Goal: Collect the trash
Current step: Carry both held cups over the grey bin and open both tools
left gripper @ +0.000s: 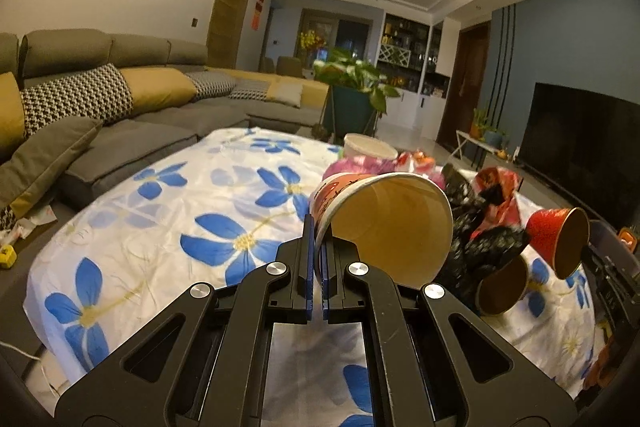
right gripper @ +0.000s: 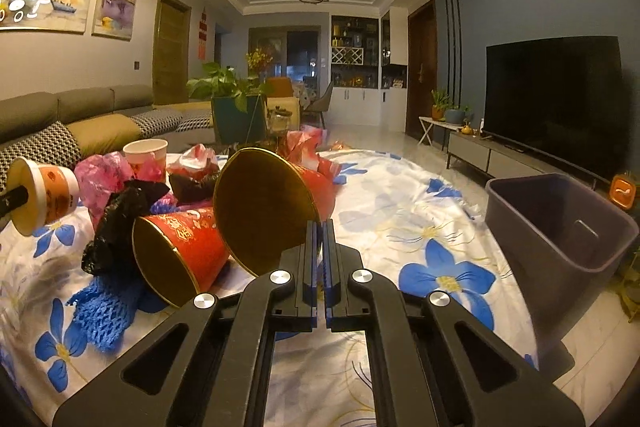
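Between each tool's [left gripper: 318, 247] [right gripper: 320, 247] closed fingers sits a cup rim: orange cup [left gripper: 384, 223] left, red cup [right gripper: 272, 203] right.

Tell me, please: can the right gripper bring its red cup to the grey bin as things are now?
Probably yes. The right gripper is shut on the red cup, and the grey bin stands open to its right past the table edge, with only bare tablecloth between them.
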